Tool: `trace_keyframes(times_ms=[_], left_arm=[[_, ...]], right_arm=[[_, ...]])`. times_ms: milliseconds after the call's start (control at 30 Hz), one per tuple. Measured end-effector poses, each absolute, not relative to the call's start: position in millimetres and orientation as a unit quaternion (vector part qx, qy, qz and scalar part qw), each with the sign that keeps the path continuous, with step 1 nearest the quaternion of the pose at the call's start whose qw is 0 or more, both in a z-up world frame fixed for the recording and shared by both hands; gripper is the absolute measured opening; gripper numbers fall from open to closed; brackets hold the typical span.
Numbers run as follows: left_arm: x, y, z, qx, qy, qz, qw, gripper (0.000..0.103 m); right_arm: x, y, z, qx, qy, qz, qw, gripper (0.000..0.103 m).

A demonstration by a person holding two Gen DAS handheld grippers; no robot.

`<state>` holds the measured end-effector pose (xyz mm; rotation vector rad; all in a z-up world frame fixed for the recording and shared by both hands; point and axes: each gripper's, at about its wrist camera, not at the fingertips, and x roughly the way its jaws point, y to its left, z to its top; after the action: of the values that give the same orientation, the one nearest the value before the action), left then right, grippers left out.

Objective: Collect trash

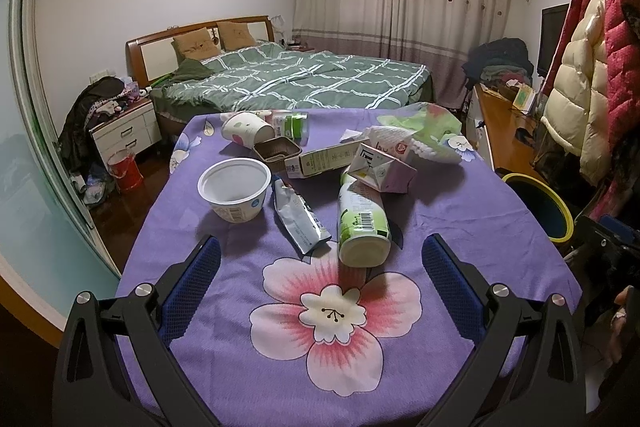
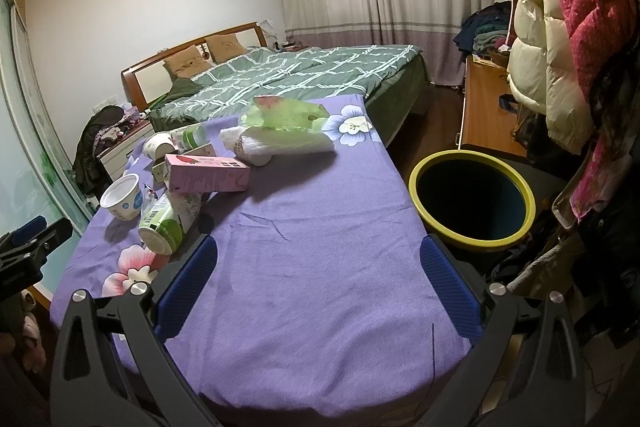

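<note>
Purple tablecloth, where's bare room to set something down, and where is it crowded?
Free: the tablecloth stretch between the lying bottle and the bin, and the near flower print. Crowded: the far part, around the white cup, foil pouch and pink carton.

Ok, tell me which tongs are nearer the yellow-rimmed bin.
Right. The right tongs hang open over the purple cloth with the bin just beyond their right finger. The left tongs face the trash pile, with the bin off at the table's far right edge.
</note>
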<state>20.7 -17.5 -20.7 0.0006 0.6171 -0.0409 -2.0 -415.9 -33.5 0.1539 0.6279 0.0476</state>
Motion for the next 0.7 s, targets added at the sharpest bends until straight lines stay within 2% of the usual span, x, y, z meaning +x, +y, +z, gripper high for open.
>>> trace_keyframes(times_ms=[700], left_arm=[[115.8,-1.9,-29.8,0.001,0.311,-0.019,0.950,0.099]], right_arm=[[78.2,-412.8,-40.4,0.073,0.333,0.020,0.940,0.097]])
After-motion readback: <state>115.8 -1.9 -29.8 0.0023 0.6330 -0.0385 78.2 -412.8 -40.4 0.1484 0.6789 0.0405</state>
